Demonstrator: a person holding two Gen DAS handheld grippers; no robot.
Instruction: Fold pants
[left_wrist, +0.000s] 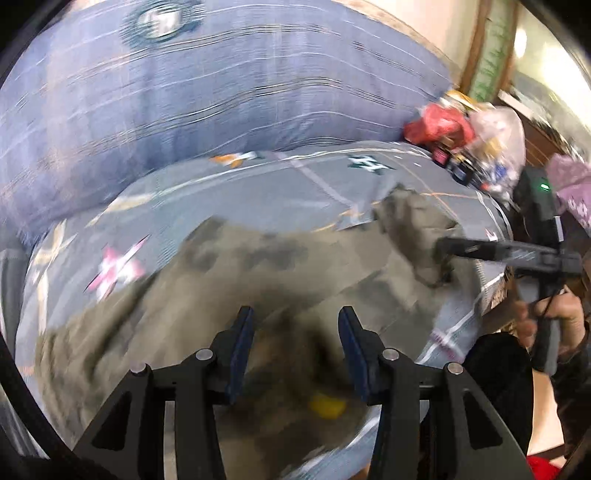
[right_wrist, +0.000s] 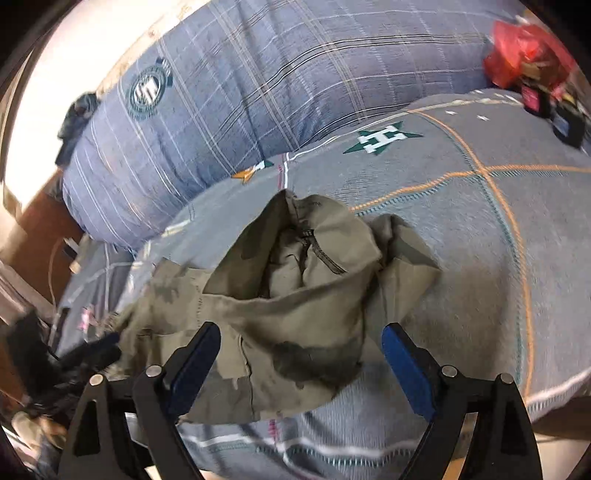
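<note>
Olive, dark-stained pants (left_wrist: 258, 277) (right_wrist: 295, 288) lie crumpled on the bed sheet (right_wrist: 480, 240). Their waist with the zip fly (right_wrist: 308, 240) is bunched up and open toward the right wrist camera. My right gripper (right_wrist: 301, 332) hovers just above the waist end with its jaws wide apart and nothing pinched. In the left wrist view, my right gripper (left_wrist: 445, 251) reaches the waist bunch from the right, held by a hand (left_wrist: 561, 321). My left gripper (left_wrist: 295, 321) stands half open over the blurred leg part. A yellow tag (left_wrist: 327, 404) shows below it.
A rolled blue plaid duvet (left_wrist: 184, 92) (right_wrist: 258, 74) lies along the back of the bed. A red plastic bag (left_wrist: 439, 122) (right_wrist: 517, 62) with small clutter sits at the far corner. The mattress edge runs close below both grippers.
</note>
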